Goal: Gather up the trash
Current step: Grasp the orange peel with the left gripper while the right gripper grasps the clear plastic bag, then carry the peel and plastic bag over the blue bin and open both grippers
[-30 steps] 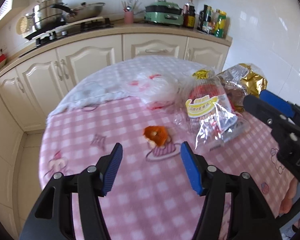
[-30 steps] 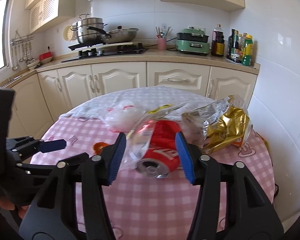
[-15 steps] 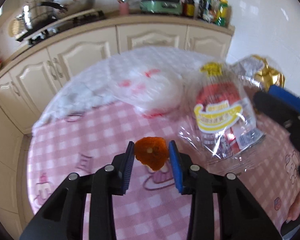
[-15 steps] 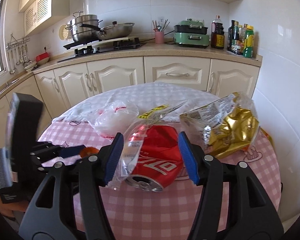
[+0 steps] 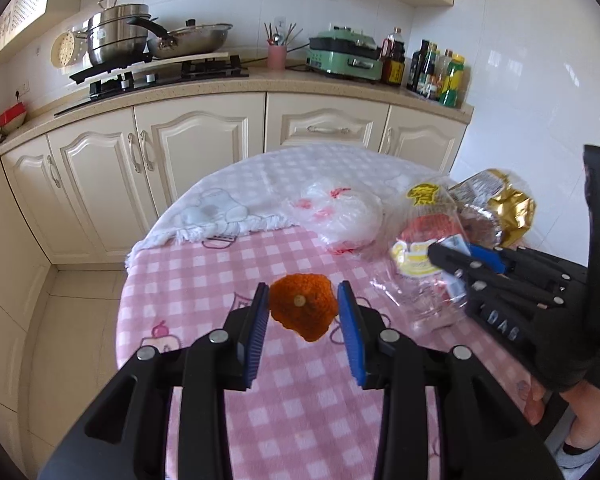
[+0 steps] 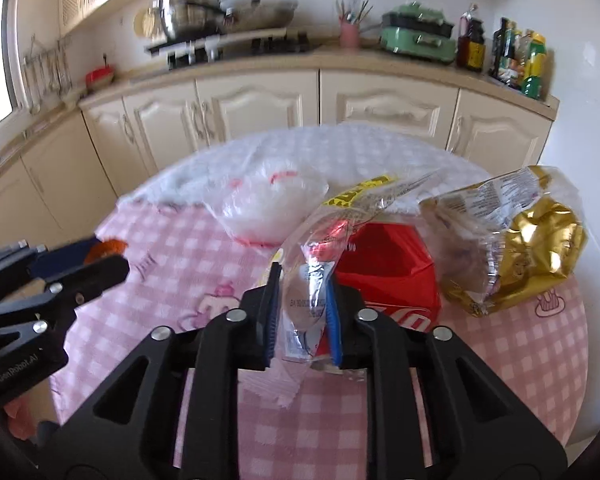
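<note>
**Both grippers hold trash over the pink table**

The left gripper (image 5: 302, 312) clamps an orange peel (image 5: 303, 311), lifted above the checked tablecloth (image 5: 204, 276). The right gripper (image 6: 302, 312) is closing on a clear plastic wrapper (image 6: 308, 300) beside the red can (image 6: 392, 280)

Left wrist view: camera rides behind left claw (image 5: 303, 312), looks forward and down along fingers, close over pink-check counter (image 5: 204, 276), facing kitchen cabinets (image 5: 188, 160) and stove (image 5: 160, 74). Right claw (image 5: 466, 254) enters at right edge.

Right wrist view: camera behind right claw (image 6: 302, 308), same downward slant, same facing, close over counter; left claw (image 6: 96, 258) at left edge.

Shared: counter top, clear wrapper (image 6: 320, 248), gold bag (image 6: 540, 240), cabinets, stove, bottles (image 5: 440, 72).
</note>
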A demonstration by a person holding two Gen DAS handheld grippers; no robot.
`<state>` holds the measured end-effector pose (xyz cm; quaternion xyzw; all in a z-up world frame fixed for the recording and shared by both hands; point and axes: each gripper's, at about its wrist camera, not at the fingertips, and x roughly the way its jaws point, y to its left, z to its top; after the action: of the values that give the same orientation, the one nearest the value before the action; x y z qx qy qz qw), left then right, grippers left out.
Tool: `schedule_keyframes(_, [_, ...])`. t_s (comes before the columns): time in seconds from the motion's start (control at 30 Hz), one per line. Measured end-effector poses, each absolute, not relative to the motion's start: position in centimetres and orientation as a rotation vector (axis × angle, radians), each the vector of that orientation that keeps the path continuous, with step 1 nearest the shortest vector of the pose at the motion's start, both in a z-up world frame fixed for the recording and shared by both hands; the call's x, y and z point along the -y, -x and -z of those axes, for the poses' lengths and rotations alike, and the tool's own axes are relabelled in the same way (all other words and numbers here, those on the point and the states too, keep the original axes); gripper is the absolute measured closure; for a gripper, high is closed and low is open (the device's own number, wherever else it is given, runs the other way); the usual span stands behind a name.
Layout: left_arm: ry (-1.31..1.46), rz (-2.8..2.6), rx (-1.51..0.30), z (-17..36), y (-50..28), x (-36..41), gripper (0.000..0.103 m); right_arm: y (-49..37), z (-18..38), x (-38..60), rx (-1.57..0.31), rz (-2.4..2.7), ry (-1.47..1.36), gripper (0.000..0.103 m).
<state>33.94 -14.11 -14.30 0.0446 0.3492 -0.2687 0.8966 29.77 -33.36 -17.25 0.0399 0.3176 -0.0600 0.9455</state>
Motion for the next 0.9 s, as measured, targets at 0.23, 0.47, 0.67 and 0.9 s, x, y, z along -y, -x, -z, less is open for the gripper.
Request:
schedule_keyframes(0.23, [-0.021, 0.554, -0.649, 11.8, -31.4, 9.6, 0.069, -26.5, 13.1, 29.9, -0.522, 0.075, -0.05, 0.089])
schedule_keyframes(0.47, [0.041, 0.45, -0.618, 11.4, -29.4, 1.7, 0.069, -26.2, 12.8, 21.1, -0.521, -0.125, 0.015, 0.089])
schedule_keyframes(0.67, [0.114, 0.316, -0.65, 13.8, -28.7, -7.1, 0.069, -27.5, 15.6, 11.6, -0.592, -0.308, 0.085, 0.089])
schedule_keyframes(0.9, [0.222, 0.178, -0.76, 20.0, -29.0, -15.6, 0.069, -30.2, 22.2, 2.6, -0.747, -0.491, 0.112, 0.089])
